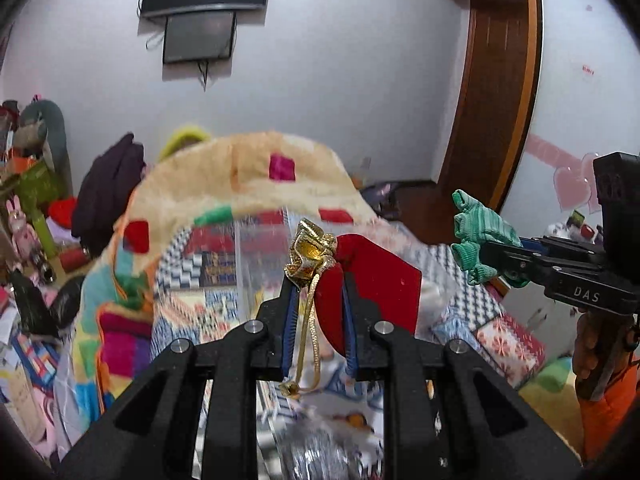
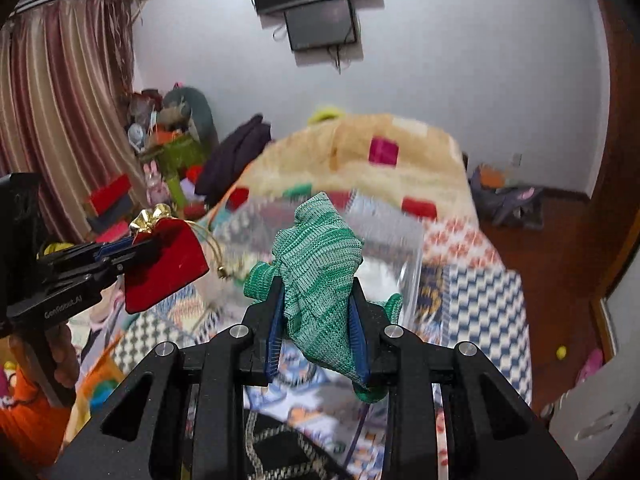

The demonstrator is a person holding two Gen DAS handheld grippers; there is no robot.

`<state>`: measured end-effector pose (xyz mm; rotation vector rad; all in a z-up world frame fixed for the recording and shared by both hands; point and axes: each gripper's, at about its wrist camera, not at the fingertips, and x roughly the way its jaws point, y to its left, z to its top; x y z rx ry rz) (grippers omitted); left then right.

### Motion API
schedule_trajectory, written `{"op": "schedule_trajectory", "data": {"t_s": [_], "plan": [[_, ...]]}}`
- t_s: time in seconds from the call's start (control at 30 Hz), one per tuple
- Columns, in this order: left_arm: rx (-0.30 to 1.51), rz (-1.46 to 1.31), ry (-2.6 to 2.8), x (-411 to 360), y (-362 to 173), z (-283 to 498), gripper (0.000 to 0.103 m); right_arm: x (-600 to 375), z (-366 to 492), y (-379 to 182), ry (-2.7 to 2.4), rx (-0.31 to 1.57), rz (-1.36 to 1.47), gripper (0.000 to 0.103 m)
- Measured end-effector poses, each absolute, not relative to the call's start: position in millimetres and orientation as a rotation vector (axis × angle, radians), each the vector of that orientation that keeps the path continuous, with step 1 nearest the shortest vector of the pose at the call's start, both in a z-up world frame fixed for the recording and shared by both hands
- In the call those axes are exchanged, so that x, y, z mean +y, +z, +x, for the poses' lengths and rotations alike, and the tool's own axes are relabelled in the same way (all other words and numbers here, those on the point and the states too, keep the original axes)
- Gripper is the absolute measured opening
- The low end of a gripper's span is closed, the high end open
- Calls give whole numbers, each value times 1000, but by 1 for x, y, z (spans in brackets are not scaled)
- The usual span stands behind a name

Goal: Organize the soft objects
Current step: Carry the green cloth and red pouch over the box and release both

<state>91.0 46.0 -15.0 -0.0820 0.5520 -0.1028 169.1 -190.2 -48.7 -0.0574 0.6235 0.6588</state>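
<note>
My left gripper (image 1: 318, 280) is shut on a red velvet pouch (image 1: 384, 276) with a gold ruffled top and gold drawstring (image 1: 310, 320), held up above the bed. The pouch also shows in the right wrist view (image 2: 166, 264), at the left. My right gripper (image 2: 318, 292) is shut on a green knitted glove (image 2: 320, 256), also held in the air. The glove shows in the left wrist view (image 1: 478, 236) at the right, in the other gripper's tips. A clear plastic box (image 2: 404, 248) lies on the bed behind both items, blurred.
A bed with a patchwork quilt (image 2: 480, 280) and a cream blanket with coloured squares (image 1: 248, 172) fills the middle. Cluttered toys and boxes (image 2: 168, 152) stand at the left by a curtain. A wooden door frame (image 1: 496, 92) is at the right. A dark patterned bag (image 2: 276, 448) lies below.
</note>
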Motion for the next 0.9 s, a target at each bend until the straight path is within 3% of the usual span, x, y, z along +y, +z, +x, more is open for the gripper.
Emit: {"op": "schedule_trajectory", "data": {"t_s": [0.37,0.9], "plan": [[579,-67,-65,59,-19,147,20,-167,198,-38,660,575,-78,26],[766,-23,-40,61,-96,203,20,-144,251,-102,644,790,-132,26]]}}
